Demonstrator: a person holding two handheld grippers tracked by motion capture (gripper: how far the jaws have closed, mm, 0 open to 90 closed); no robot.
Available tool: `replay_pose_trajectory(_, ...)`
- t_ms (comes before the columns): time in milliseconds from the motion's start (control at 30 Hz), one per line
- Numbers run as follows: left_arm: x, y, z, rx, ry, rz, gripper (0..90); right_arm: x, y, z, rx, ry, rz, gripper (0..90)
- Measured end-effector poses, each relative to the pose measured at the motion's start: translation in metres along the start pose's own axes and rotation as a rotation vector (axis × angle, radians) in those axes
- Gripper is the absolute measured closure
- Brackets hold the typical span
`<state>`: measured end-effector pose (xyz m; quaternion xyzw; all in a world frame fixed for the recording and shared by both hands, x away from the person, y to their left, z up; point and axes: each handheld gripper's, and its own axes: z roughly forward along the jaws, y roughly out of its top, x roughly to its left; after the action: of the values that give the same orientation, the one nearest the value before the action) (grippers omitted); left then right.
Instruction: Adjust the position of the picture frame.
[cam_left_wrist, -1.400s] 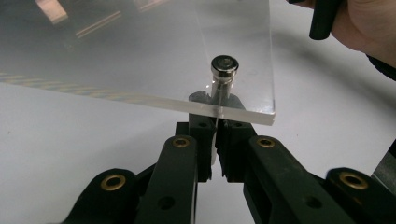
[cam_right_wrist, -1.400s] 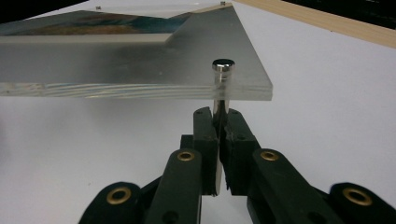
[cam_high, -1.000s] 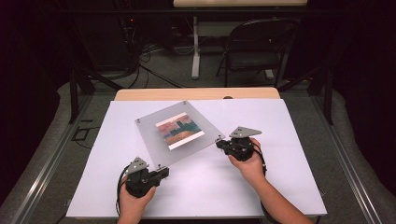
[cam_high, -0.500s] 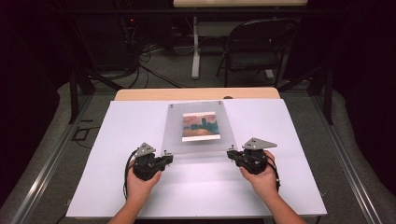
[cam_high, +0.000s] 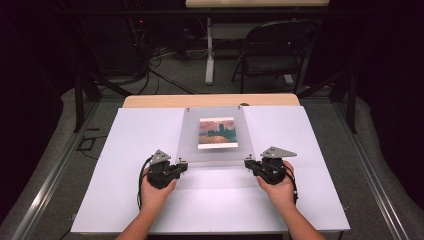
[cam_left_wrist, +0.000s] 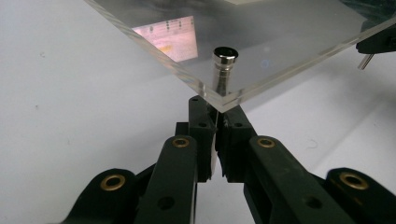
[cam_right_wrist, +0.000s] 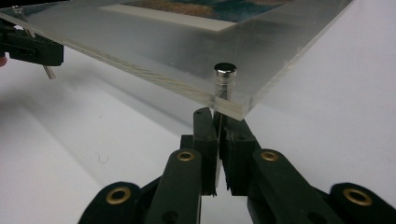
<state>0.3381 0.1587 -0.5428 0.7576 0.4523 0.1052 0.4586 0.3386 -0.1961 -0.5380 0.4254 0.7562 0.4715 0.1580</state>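
A clear acrylic picture frame with a sunset picture sandwiched in it is held over the white table top, square to me. A metal pin runs through its near left corner. My left gripper is shut on that pin's lower end, under the panel. My right gripper is shut the same way on the near right corner's pin. The near edge is raised off the table. The two far corner pins are by the table's back edge.
The white table top spreads wide to both sides of the frame. A wooden strip runs along its back edge. Beyond stand a folding chair, a table leg and cables on the floor.
The frame has swung from a skewed position at the left to square in the middle. Both hands have moved up level with each other, each still on its corner.
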Motion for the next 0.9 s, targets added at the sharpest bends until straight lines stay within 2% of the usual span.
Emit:
replay_pose_trajectory(200,0.006,0.002,0.002,0.0,0.009,-0.009,84.6,0.0,0.001,0.005,-0.003,0.002,0.004,85.3)
replay_pose_trajectory(467,0.008,0.002,0.005,0.006,0.007,-0.005,84.5,-0.001,0.001,0.009,0.0,0.001,0.01,85.3)
replay_pose_trajectory(900,0.011,-0.004,0.012,0.034,0.016,-0.006,84.1,-0.002,-0.004,0.015,0.041,-0.006,0.003,85.3)
